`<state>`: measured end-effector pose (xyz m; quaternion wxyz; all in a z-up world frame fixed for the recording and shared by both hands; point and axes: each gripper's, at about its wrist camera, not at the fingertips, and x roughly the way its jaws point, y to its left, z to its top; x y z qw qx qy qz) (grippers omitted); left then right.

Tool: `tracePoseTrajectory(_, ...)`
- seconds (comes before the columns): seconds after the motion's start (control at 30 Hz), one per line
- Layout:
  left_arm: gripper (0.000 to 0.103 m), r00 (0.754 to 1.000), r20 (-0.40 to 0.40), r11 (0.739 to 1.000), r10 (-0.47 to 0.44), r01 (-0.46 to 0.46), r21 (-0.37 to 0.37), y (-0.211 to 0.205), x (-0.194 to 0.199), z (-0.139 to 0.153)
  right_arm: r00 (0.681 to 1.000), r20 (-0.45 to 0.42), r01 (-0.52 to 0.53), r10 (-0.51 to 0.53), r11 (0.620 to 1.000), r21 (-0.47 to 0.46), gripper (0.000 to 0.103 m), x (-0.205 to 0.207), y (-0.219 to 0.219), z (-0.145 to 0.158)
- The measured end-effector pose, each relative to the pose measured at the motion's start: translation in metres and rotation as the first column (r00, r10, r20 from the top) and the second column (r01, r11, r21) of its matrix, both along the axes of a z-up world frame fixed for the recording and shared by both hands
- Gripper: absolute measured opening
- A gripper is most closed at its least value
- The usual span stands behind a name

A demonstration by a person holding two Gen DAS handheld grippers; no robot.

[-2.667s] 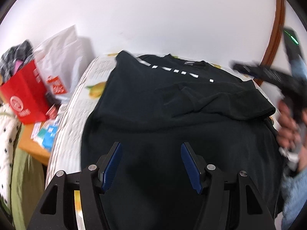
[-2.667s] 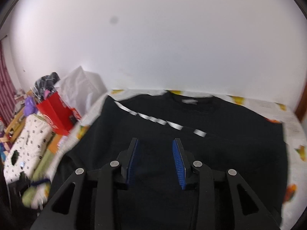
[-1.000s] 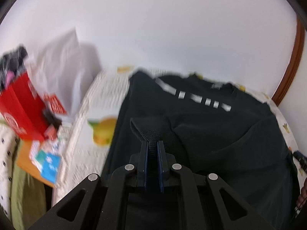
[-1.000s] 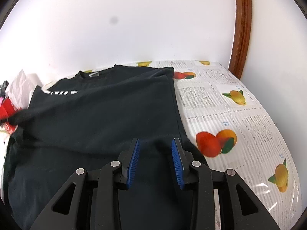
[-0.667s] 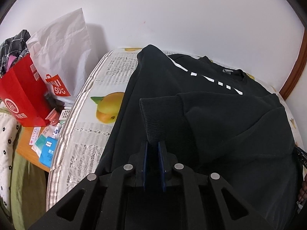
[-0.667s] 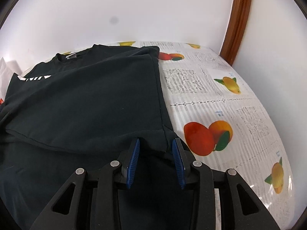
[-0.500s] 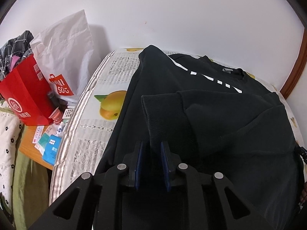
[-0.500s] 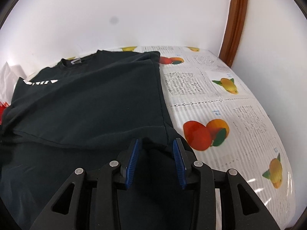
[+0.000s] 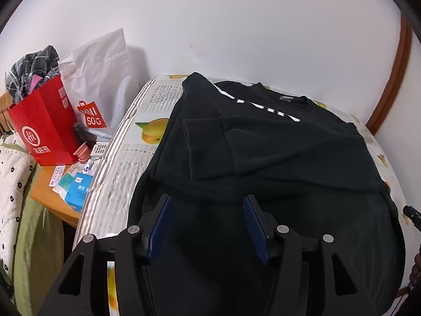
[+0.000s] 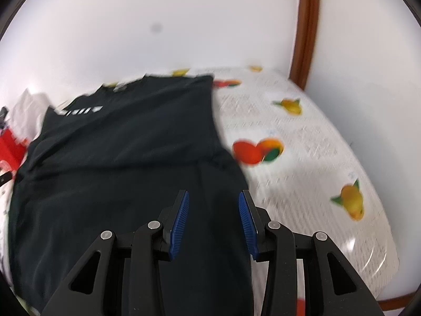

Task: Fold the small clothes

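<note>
A black sweatshirt (image 9: 276,163) with white lettering lies spread on the table, both sleeves folded in across its body. One sleeve cuff (image 9: 202,147) lies flat on the left part of the body. My left gripper (image 9: 208,221) is open and empty above the lower body of the sweatshirt. My right gripper (image 10: 213,218) is open and empty over the sweatshirt (image 10: 126,163) near its right edge; this view is blurred.
The table has a white cloth with fruit prints (image 10: 302,158). Left of the table stand a red paper bag (image 9: 44,129), a white shopping bag (image 9: 102,84) and small boxes on a wooden stand (image 9: 60,192). A white wall runs behind, with a brown frame (image 10: 305,26) at right.
My left gripper let go of the sleeve cuff, which now lies flat on the body, and pulled back open. My right gripper drew back from the sweatshirt's right edge, still open.
</note>
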<state>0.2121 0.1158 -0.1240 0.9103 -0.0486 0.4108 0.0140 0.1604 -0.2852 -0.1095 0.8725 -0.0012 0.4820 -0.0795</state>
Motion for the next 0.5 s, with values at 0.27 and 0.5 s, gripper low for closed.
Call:
tracePoseTrajectory(0.27, 0.053, 1.0, -0.023, 0.999, -0.02, 0.019, -0.029, -0.013, -0.05, -0.004, 0.998, -0.009, -0.055, 0.055, 0.998, -0.011, 0.039, -0.047, 0.001, 0.004)
tracePoseTrajectory(0.5, 0.053, 0.999, -0.047, 0.999, 0.016, -0.018, -0.045, -0.005, -0.089, -0.019, 0.994, -0.057, -0.094, 0.092, 0.995, -0.036, 0.042, -0.08, 0.005, -0.014)
